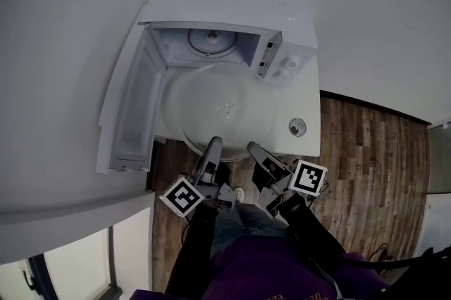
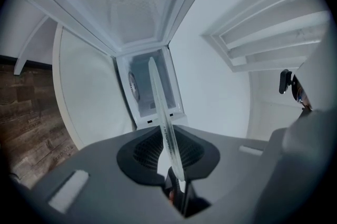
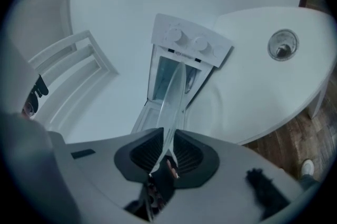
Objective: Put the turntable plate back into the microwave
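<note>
Holding the plate [image 1: 218, 103] about level above the table [image 1: 307, 98], just in front of the microwave [image 1: 232, 3] and not yet inside; clamping its near rim with the left gripper [image 1: 213, 144] and, close beside it, the right gripper [image 1: 254, 148]; pressing the left fingers [image 2: 141, 153] shut on the glass edge, with the plate running edge-on from between them toward the cavity [image 1: 176, 45]; pinching the rim likewise between the right fingers [image 3: 194, 155]; pointing both grippers at the open front; facing a door [image 1: 130, 105] swung wide to the left and a ring [image 1: 210, 41] lying bare on the cavity bottom; staying well apart from a small round metal piece [image 1: 297, 126] lying on the table by the microwave's right corner; standing over a wood floor [image 1: 366, 165].
</note>
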The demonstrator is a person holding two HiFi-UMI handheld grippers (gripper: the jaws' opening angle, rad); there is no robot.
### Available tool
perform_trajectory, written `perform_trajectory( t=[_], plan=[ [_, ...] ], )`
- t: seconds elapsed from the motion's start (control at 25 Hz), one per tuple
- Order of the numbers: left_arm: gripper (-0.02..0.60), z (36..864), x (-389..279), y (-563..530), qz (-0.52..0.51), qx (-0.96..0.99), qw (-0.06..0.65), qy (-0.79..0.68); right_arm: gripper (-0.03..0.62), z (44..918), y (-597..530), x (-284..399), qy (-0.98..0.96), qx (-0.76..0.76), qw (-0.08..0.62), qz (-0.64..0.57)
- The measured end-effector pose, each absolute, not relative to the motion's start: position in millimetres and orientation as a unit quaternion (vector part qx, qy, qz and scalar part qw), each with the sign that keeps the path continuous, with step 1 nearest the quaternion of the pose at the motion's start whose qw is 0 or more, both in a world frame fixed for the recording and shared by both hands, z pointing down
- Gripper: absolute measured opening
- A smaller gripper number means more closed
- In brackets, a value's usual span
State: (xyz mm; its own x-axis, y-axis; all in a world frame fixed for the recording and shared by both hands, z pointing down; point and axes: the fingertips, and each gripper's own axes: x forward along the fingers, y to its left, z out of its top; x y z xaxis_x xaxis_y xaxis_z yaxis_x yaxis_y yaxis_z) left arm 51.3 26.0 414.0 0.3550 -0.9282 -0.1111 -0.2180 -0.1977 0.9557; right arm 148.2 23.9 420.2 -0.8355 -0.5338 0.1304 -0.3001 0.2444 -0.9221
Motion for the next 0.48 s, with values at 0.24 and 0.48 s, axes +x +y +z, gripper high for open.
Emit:
perform_trajectory(
  t=[0.24, 0.48],
  plan=[
    [0.046, 410.0, 36.3, 2.0, -0.373, 0.684, 0.464, -0.422, 0.067, 414.6, 0.4, 130.6, 0.796, -0.261, 0.104, -0.535],
    [0.046, 411.2, 20.5, -31.7, -0.353, 0.689, 0.474, -0.420, 0.067, 422.6, -30.2, 115.2, 0.784, -0.263, 0.112, -0.551]
  ],
)
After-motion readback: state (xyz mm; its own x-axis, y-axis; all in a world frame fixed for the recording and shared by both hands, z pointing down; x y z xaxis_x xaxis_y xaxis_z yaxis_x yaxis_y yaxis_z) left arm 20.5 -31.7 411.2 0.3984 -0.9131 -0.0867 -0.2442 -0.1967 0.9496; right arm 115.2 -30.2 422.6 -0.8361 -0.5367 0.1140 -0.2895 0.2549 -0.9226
